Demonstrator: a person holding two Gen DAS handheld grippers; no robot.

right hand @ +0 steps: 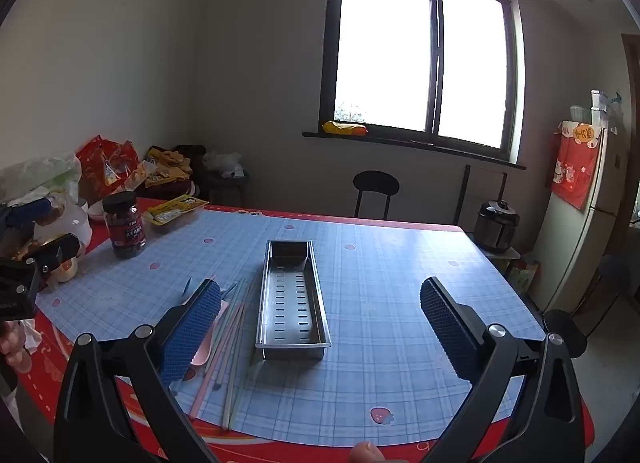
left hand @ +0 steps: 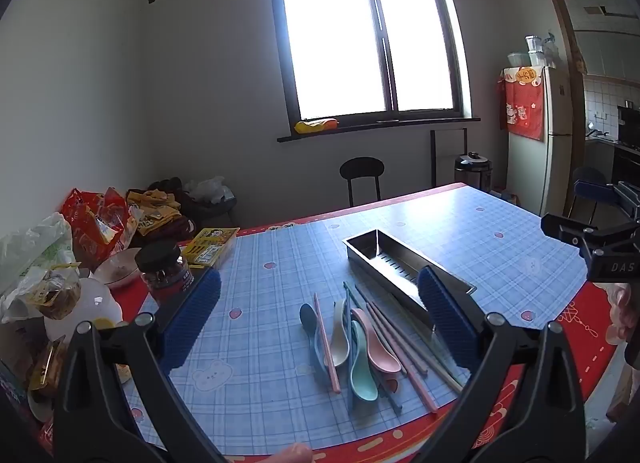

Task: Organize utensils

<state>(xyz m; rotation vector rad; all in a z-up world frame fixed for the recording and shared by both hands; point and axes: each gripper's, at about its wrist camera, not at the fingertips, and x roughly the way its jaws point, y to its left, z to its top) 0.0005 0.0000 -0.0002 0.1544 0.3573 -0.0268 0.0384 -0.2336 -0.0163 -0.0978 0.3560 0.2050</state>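
A steel utensil tray point(left hand: 404, 267) point(right hand: 292, 303) with a slotted bottom lies empty on the blue checked tablecloth point(left hand: 280, 263). Beside it lies a loose pile of pastel spoons point(left hand: 360, 347) and chopsticks point(left hand: 400, 343); the right wrist view shows the chopsticks point(right hand: 230, 347) left of the tray. My left gripper point(left hand: 320, 315) is open and empty, held above the pile. My right gripper point(right hand: 320, 327) is open and empty, held above the near end of the tray. The right gripper's body shows at the left view's right edge point(left hand: 600, 247).
A dark jar point(left hand: 166, 275) point(right hand: 125, 225), a yellow packet point(left hand: 210, 247), a bowl point(left hand: 116, 267) and plastic bags point(left hand: 92, 223) crowd the table's left side. A black stool point(left hand: 362, 179), a cooker point(left hand: 472, 171) and a fridge point(left hand: 536, 135) stand beyond the table.
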